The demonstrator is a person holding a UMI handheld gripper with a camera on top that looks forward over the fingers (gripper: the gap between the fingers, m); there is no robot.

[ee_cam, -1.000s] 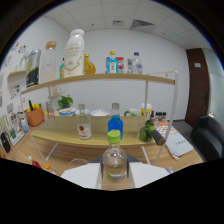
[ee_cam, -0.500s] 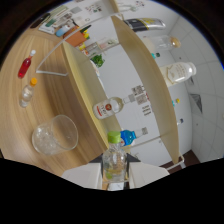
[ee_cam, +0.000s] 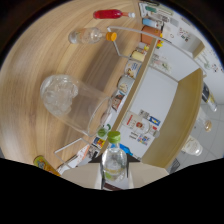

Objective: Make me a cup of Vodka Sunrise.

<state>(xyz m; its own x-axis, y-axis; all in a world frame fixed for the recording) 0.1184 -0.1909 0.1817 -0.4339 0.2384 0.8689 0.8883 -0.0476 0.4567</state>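
gripping a small clear bottle with a green cap, the gripper has its two pale fingers pressed against the bottle's sides, so the bottle sits pinched between them with its cap pointing ahead. the whole view is rolled far over, so the wooden table fills the upper and left part while the shelves run off to the right. just ahead of the bottle cap lies a tall clear glass on the table surface as the view shows it, with ice cubes gathered at its closed end and its open mouth turned toward the shelf. a thin white straw lies near the glass, between it and the fingers. beyond the glass lies a clear plastic bottle with an orange cap, and farther still a bottle of red liquid with a white cap. a yellow-labelled item shows just beside the left finger, too cut off to identify. the wooden shelf unit stands beyond the bottle, its boards crossing a white wall; small bottles, jars and boxes crowd the shelf, too small to tell apart. a clear rounded vessel sits on the far side of one shelf board.
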